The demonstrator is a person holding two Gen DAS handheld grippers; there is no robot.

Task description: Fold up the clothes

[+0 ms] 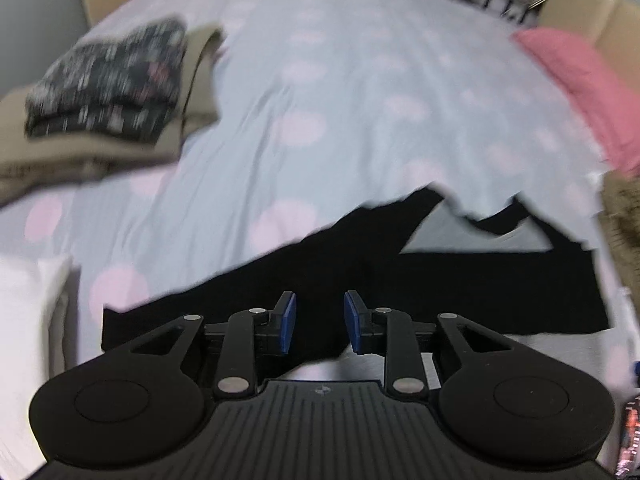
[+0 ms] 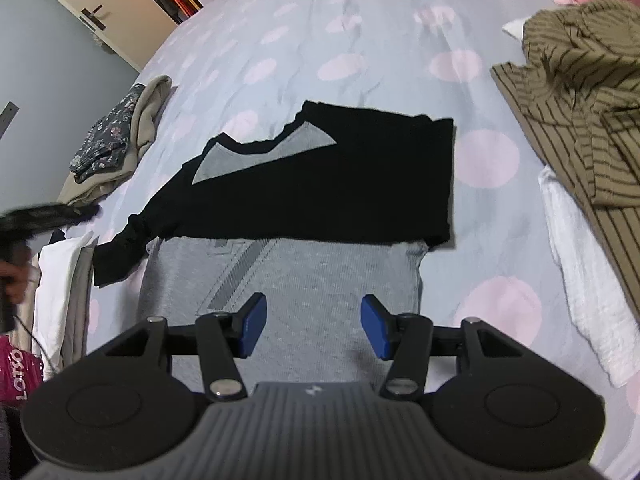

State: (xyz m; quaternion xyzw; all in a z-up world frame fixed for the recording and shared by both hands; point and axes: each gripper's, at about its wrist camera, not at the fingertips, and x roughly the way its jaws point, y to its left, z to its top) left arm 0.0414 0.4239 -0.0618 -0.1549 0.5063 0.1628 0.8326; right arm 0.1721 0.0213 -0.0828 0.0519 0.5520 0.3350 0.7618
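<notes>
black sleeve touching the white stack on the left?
Cannot tell. In the right wrist view the black sleeve ends right beside the white stack, with no clear gap or overlap. The left wrist view is too blurred.

The bed (image 2: 360, 20) has a pale blue sheet with pink dots. On it lie a black-and-grey shirt (image 2: 320, 184), a folded pile (image 2: 108, 148), a striped garment (image 2: 580, 100) and a white cloth (image 2: 580, 272).

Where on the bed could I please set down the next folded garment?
Bare bedspread lies beyond the black-and-grey shirt, between the folded pile and the striped garment. The near left edge, by the white stack, is crowded.
</notes>
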